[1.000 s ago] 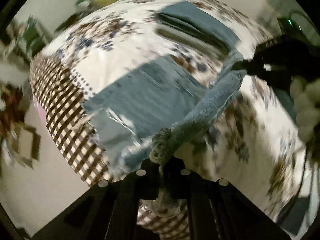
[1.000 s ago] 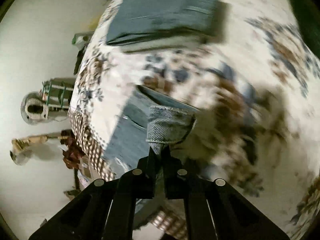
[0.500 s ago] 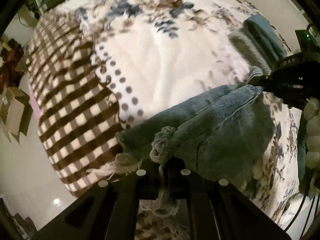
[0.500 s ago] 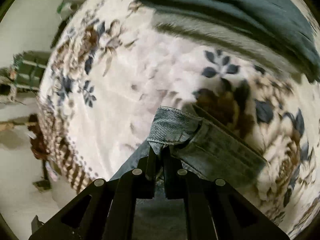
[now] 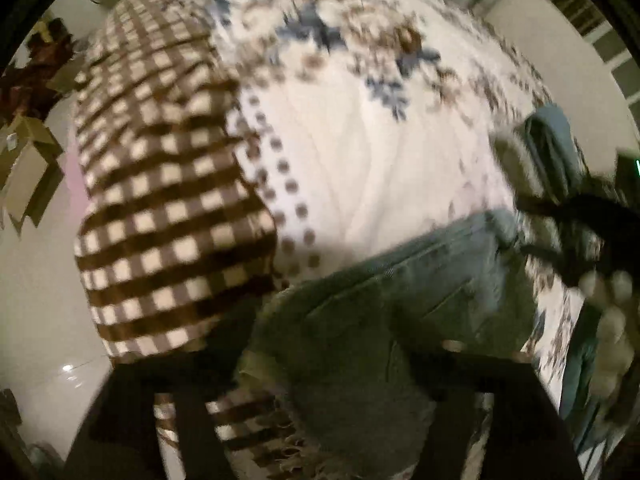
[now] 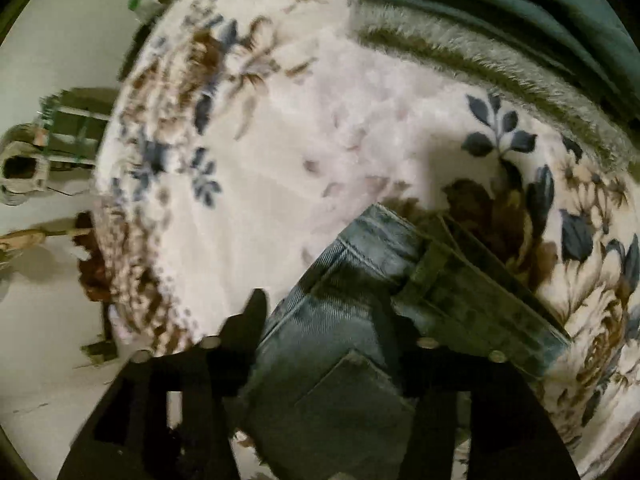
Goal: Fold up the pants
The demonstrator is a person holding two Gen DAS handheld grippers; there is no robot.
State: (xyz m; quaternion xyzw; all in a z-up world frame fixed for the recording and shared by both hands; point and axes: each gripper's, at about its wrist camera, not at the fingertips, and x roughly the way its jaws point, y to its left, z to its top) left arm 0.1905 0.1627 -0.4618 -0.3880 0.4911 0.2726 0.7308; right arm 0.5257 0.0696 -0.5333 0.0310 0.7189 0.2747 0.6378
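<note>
Both tongs (image 6: 328, 320) spread over pants (image 6: 352, 320); folded blanket (image 6: 500, 12) beyond — floral bedspread (image 6: 300, 152) beneath.

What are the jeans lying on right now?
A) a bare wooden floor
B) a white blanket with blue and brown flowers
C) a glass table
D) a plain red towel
B: in the right wrist view the jeans lie on a white blanket printed with blue and brown flowers, and the right gripper stands open around them.
</note>
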